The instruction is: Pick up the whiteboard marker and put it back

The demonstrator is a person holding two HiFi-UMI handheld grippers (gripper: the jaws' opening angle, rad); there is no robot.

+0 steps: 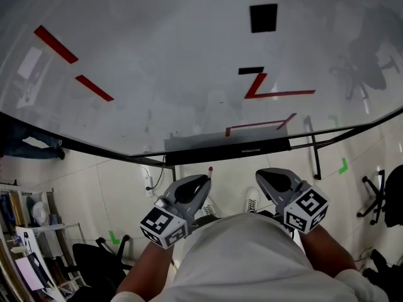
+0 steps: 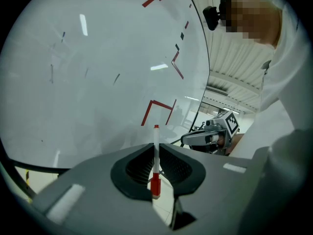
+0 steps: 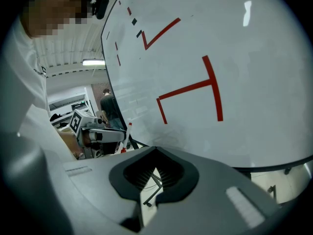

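**Marker in the left gripper, at the whiteboard**

A person stands at a whiteboard (image 1: 157, 55) with a gripper in each hand. The left gripper (image 1: 200, 182) is clamped on a whiteboard marker (image 2: 156, 153), which stands upright between the jaws. They grip it low on its white barrel, just above the red band at its lower end. The red tip points up, level with the dark ledge (image 1: 227, 148) along the board's lower edge. The head view shows only that tip, poking out above the jaws. The right gripper (image 1: 266, 176) hangs beside the left at about the same height. Its jaws are together at the tips, with nothing between them.

The marker looks light and stiff, a smooth plastic tube that could swivel or slide in a loose pinch. A firm hold near the middle of the barrel, across its width, would likely serve best. The present hold sits toward one end, so the long free part may tip if knocked against the ledge.

Both forearms reach forward from the body with the jaws aimed at the board. The marker cubes sit nearest the camera, and the two grippers are near each other but apart.
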